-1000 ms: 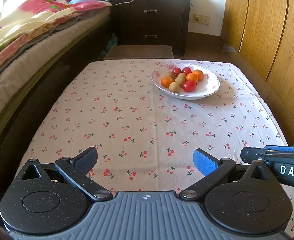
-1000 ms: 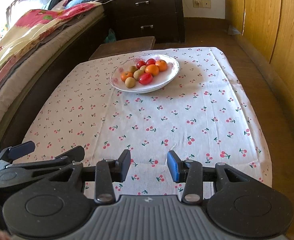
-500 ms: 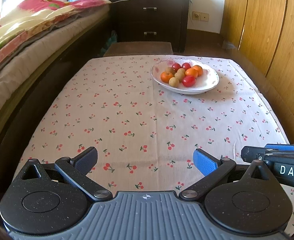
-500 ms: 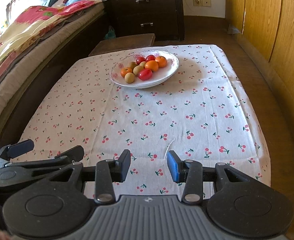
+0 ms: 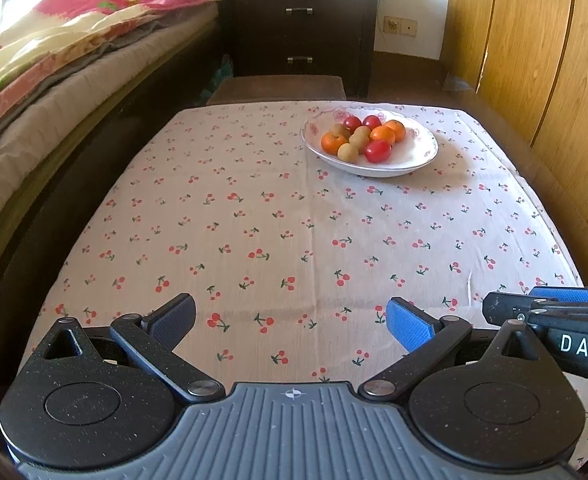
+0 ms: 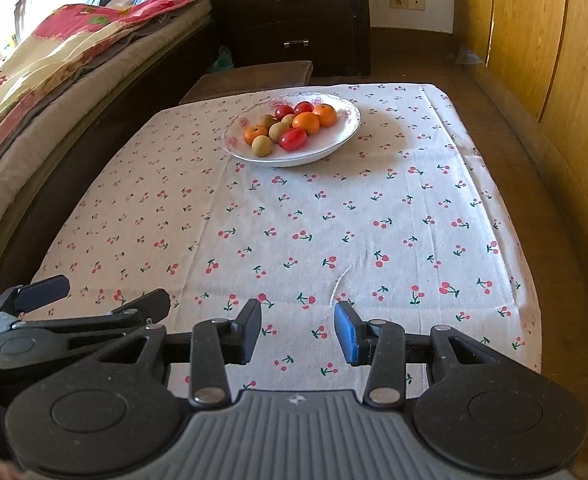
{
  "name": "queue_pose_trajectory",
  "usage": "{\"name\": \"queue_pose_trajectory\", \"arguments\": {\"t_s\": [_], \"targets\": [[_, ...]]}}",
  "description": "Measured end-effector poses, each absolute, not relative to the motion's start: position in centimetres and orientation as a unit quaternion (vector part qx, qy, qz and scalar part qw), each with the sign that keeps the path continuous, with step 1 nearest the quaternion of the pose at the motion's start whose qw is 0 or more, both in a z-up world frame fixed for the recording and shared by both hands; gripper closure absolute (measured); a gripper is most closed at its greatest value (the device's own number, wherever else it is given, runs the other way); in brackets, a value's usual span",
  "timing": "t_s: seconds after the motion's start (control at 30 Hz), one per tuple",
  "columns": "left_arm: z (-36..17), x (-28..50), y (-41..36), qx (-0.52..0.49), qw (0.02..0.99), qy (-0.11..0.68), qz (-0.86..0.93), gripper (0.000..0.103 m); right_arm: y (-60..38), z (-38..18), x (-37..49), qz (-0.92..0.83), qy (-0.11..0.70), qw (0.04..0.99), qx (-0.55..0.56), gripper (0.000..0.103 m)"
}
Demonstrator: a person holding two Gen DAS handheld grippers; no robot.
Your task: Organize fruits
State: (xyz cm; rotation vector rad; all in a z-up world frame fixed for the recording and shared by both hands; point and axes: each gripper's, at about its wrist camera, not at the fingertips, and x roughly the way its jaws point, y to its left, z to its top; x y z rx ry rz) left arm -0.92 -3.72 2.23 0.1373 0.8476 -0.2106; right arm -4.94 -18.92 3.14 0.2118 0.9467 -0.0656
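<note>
A white floral plate [image 5: 413, 156] [image 6: 333, 142] stands at the far side of a table with a cherry-print cloth [image 5: 294, 232] [image 6: 294, 220]. It holds several small fruits: oranges [image 5: 331, 142] [image 6: 305, 122], red ones [image 5: 377, 151] [image 6: 293, 139] and tan-green ones [image 5: 347, 149] [image 6: 262, 146]. My left gripper [image 5: 290, 320] is wide open and empty over the near edge. My right gripper [image 6: 297, 326] is open and empty, also at the near edge. Each gripper shows at the edge of the other's view.
A bed with a flowered quilt [image 5: 54, 40] runs along the left. A dark chest of drawers [image 5: 299, 32] and a low brown stool [image 5: 278, 88] stand beyond the table. Wooden wardrobe doors [image 5: 533, 40] line the right.
Both grippers have drawn back and risen a little, so the plate looks farther and the view tilts. Their jaws have not changed.
</note>
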Motion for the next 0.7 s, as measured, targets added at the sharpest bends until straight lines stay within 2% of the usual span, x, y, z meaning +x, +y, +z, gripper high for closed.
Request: {"name": "queue_pose_trajectory", "arguments": {"t_s": [0.7], "targets": [[1.96,-1.29,-3.61,0.067,0.902,0.414,-0.102,0.001,-18.79,2.86,-5.12,-0.032,0.460,0.882,0.100,0.062]]}}
